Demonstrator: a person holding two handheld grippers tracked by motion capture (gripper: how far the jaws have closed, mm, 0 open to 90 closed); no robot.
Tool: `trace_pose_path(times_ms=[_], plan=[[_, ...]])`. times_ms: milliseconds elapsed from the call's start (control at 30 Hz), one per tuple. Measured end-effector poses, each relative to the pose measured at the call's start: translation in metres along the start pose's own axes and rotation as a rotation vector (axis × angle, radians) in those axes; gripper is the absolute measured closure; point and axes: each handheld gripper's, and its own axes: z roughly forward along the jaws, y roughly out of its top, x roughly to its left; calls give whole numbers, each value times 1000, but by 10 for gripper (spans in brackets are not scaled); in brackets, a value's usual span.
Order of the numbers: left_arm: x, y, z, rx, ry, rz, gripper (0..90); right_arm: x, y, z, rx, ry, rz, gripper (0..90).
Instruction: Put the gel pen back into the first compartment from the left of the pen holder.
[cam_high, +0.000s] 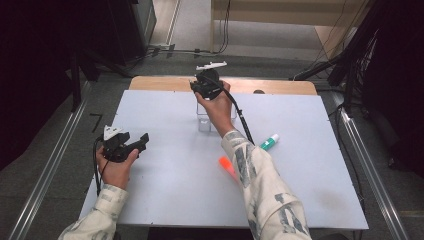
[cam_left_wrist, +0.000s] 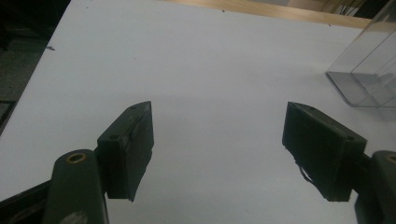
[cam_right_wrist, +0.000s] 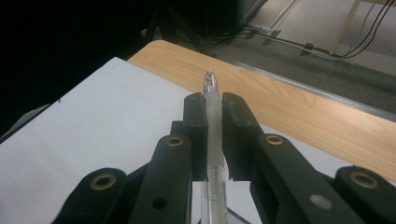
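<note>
Now right gripper clamped on a clear pen above the clear box; left gripper open, empty.

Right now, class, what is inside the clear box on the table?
Through its see-through walls the clear box looks empty in the left gripper view. In the high view the right hand covers most of it, so its far side stays unseen.

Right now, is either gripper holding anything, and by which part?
The right gripper clamps a slim clear plastic pen around its middle, tip protruding. The left gripper holds nothing.
</note>
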Motion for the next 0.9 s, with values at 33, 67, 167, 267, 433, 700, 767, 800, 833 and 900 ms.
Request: trace_pose_path(times_ms=[33, 67, 167, 267, 433, 700, 767, 800, 833, 900], plan=[[0, 0, 0, -1, -2, -1, 254, 0, 1, 1, 1, 0, 1, 791], [0, 0, 0, -1, -2, -2, 254, 1, 2, 2, 0, -2, 0, 791], [0, 0, 0, -1, -4, -3, 254, 2, 4, 6, 8, -6, -6, 790], [1, 0, 0, 2, -5, -3, 254, 2, 5, 9, 7, -12, -4, 790], [1, 0, 0, 4, -2, -3, 255, 0, 6, 11, 8, -17, -8, 789], [1, 0, 0, 4, -4, -2, 254, -2, 7, 10, -1, -15, 6, 785], [1, 0, 0, 3, -2, -1, 254, -2, 7, 9, 3, -17, 1, 785], [1, 0, 0, 3, -3, -2, 254, -1, 6, 8, 6, -19, -1, 785], [2, 0, 0, 4, -2, -1, 254, -1, 6, 7, 6, -19, -6, 785], [2, 0, 0, 3, -1, 0, 254, -1, 3, 5, 6, -19, -6, 785]])
